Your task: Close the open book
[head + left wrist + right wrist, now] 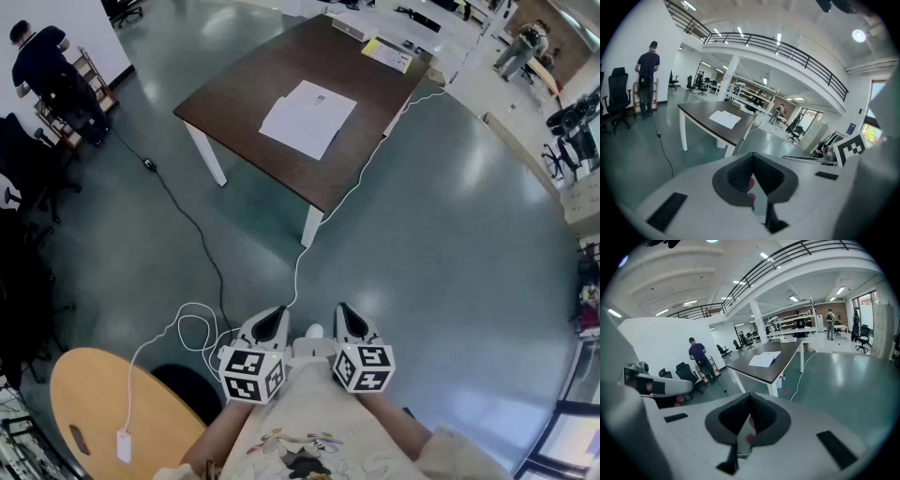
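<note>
An open white book (307,117) lies flat on a dark brown table (244,80) well ahead of me; the same book (724,119) shows far off in the left gripper view, and the book (764,359) also lies far off in the right gripper view. My left gripper (277,321) and right gripper (343,317) are held side by side close to my body, over the floor, far short of the table. Both are shut with nothing between their jaws.
A white cable (298,267) runs from the table across the grey-green floor. A round wooden table (112,412) stands at my lower left. A person (42,56) stands by a cart and office chairs at far left. Desks and shelves (412,28) line the back.
</note>
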### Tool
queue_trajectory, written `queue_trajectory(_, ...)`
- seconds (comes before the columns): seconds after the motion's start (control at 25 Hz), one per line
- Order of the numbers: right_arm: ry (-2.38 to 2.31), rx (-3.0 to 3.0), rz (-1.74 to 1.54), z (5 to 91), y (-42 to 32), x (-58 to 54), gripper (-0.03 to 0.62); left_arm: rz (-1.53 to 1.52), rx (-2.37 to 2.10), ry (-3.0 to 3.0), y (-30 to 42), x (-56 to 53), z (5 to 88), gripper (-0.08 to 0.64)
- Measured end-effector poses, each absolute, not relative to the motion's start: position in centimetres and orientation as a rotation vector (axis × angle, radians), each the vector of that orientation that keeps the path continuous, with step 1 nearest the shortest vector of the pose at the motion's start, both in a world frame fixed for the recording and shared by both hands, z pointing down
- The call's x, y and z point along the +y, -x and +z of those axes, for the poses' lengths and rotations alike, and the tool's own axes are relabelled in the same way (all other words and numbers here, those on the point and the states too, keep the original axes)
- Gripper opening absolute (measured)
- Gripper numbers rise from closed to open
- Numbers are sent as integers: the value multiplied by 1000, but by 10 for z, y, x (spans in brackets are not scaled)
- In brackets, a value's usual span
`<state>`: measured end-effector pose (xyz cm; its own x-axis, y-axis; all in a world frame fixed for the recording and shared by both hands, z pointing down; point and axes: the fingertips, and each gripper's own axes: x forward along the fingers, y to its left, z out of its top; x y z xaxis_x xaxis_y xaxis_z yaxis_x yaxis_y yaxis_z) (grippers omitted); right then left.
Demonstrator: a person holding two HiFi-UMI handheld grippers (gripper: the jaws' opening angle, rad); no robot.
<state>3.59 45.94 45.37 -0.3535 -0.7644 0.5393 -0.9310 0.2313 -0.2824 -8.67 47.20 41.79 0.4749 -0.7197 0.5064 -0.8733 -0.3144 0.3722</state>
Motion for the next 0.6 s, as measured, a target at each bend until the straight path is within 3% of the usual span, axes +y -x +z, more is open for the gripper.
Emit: queue_trajectory(0.6, -1565, -2264, 886, 446, -89, 494, 6, 363, -1272, -2085, 22, 497, 417, 6)
